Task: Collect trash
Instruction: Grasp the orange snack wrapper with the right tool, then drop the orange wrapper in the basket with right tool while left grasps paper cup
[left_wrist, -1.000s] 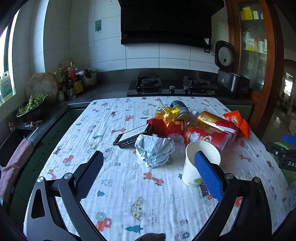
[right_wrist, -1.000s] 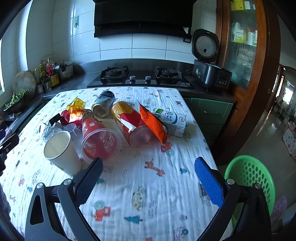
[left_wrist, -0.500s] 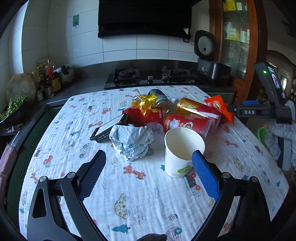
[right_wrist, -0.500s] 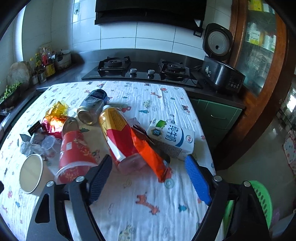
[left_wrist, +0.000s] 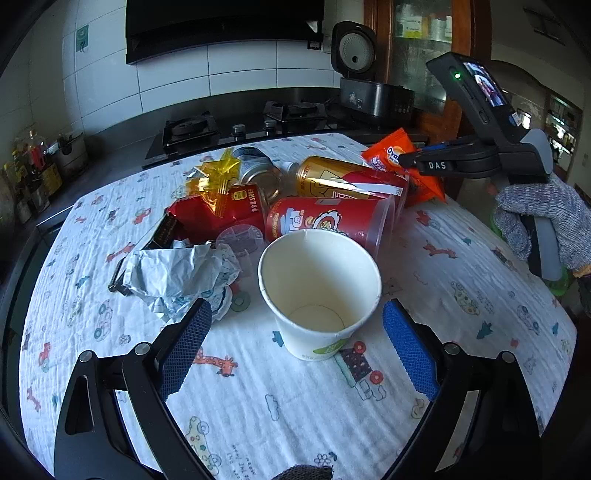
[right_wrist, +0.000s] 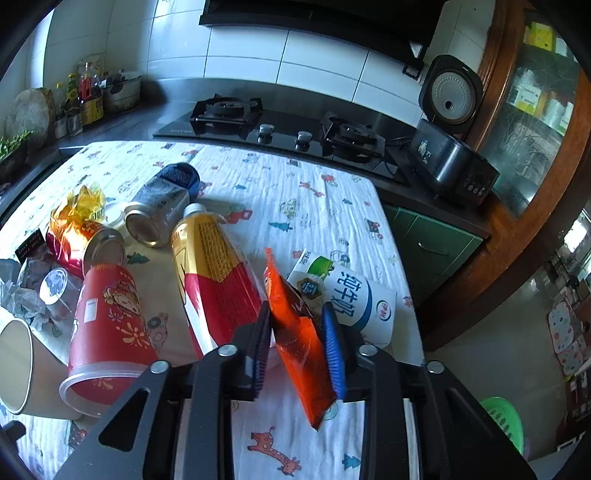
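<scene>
Covering the table, a cartoon-print cloth (left_wrist: 295, 406); left tongs (left_wrist: 295, 343) apart; right tongs (right_wrist: 301, 343) nearly pinching orange wrapper (right_wrist: 299, 332); stove (right_wrist: 284, 129) behind.

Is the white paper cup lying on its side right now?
No, the white paper cup stands upright on the tablecloth with its open mouth facing up, between the open left tongs.
</scene>
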